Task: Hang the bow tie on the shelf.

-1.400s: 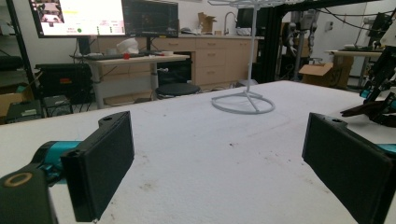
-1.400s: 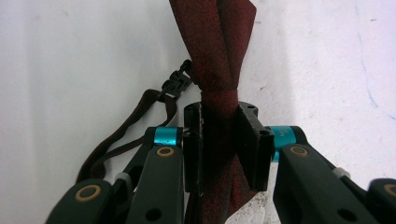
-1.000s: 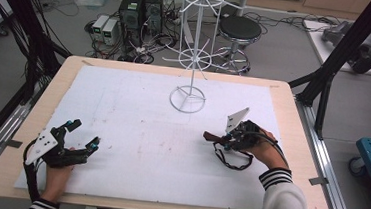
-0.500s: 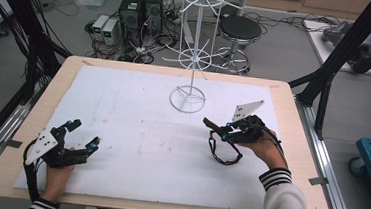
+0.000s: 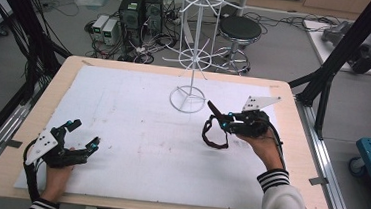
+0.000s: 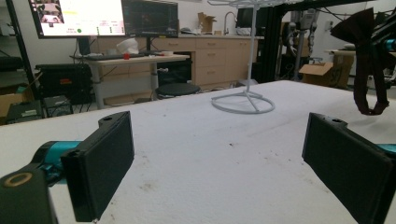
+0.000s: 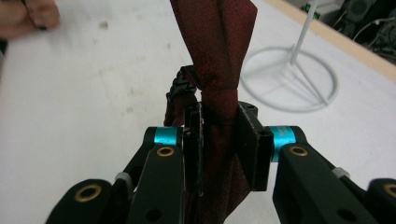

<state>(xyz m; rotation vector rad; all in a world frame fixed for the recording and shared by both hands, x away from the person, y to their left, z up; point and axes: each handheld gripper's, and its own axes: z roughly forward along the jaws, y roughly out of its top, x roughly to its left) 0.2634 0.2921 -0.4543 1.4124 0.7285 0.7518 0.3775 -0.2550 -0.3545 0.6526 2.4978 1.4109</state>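
A soft, limp dark-red fabric strap loop (image 5: 214,135) is held pinched in the right claw (image 5: 222,120) above the counter (image 5: 137,121), best gripped on its doubled band. The left claw (image 5: 82,134) is spread wide.

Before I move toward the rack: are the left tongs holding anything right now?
No, the left tongs rest open on the white table cover, with bare cover between their pads in the left gripper view.

Wooden table (image 5: 298,143), white sheet (image 5: 136,130), wire stand (image 5: 189,92).
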